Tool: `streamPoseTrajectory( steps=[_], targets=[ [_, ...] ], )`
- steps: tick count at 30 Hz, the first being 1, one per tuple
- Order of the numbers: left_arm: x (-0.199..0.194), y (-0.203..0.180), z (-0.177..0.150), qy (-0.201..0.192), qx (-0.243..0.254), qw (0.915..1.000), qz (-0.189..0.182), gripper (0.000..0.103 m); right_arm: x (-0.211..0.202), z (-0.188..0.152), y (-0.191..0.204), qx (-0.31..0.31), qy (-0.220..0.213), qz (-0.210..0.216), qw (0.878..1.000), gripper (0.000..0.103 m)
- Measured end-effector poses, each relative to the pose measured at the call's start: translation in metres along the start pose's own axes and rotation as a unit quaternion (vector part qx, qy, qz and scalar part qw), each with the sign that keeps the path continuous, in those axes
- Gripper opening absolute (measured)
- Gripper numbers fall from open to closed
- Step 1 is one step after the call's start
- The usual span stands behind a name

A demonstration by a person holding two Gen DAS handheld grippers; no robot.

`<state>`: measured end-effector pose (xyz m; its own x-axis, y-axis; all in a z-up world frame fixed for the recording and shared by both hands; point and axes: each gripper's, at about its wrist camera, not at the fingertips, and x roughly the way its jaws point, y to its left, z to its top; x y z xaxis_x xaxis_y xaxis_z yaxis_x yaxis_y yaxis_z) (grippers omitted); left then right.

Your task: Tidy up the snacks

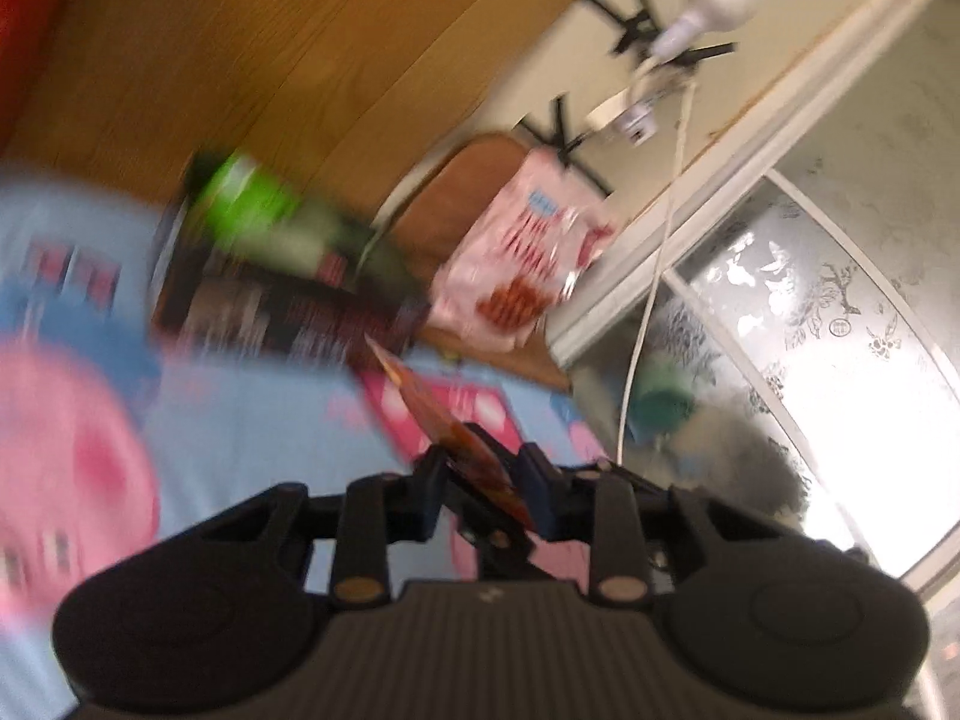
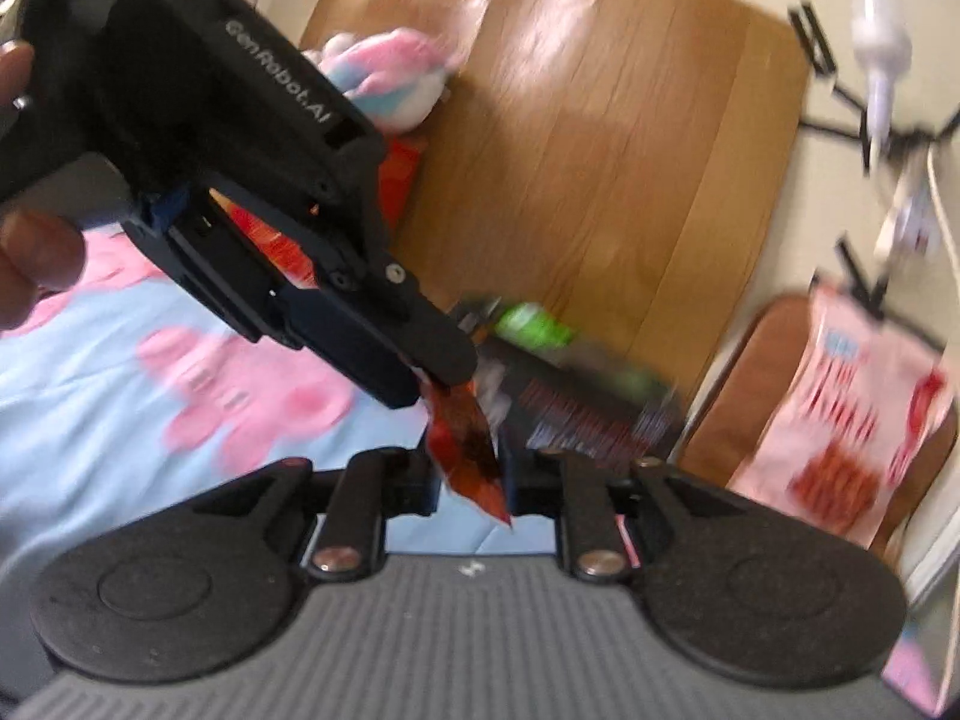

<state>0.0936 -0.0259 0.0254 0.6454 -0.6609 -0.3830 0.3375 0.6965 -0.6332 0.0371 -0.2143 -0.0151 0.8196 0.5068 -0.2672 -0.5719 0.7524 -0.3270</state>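
The orange-red snack packet [image 1: 474, 450] sits pinched in my left claw [image 1: 480, 474], jaws closed on it, above the blue bedsheet [image 1: 252, 420] with pink pigs. Its free end hangs between the fingers of my right claw [image 2: 471, 480]; whether they clamp it, I cannot tell. At eleven o'clock in my left view lies a dark box [image 1: 282, 312] with a green bottle [image 1: 252, 204], blurred. At one o'clock a pink snack bag [image 1: 528, 252] leans on a brown chair [image 1: 474, 180].

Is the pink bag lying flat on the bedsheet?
No. The pink bag stands propped against a brown chair beside the bed, off the sheet.
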Motion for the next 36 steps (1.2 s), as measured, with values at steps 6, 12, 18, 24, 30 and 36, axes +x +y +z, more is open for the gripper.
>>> streamPoseTrajectory(
  steps=[6, 12, 18, 24, 30, 36],
  targets=[
    [0.052, -0.003, 0.069, -0.056, 0.061, 0.9897, 0.117, 0.057, 0.09, 0.042, -0.049, -0.018, -0.011, -0.068, 0.997, 0.035],
    [0.055, 0.018, 0.045, -0.05, 0.029, 0.9888, 0.138, 0.057, 0.106, 0.029, -0.068, 0.012, 0.036, -0.091, 0.995, 0.062],
    [0.028, 0.007, -0.012, -0.052, 0.045, 0.9809, 0.182, 0.057, 0.019, -0.009, -0.052, 0.093, 0.008, -0.034, 0.995, 0.063],
    [0.001, -0.012, -0.063, -0.047, 0.064, 0.9644, 0.252, 0.061, -0.041, -0.039, -0.036, 0.219, 0.021, -0.002, 0.975, 0.064],
    [-0.02, -0.033, -0.094, -0.06, 0.082, 0.9427, 0.318, 0.085, -0.063, -0.051, -0.02, 0.301, 0.041, 0.025, 0.952, 0.072],
    [-0.04, -0.046, -0.112, -0.076, 0.098, 0.9287, 0.35, 0.1, -0.076, -0.052, -0.015, 0.344, 0.04, 0.011, 0.938, 0.079]
  ],
)
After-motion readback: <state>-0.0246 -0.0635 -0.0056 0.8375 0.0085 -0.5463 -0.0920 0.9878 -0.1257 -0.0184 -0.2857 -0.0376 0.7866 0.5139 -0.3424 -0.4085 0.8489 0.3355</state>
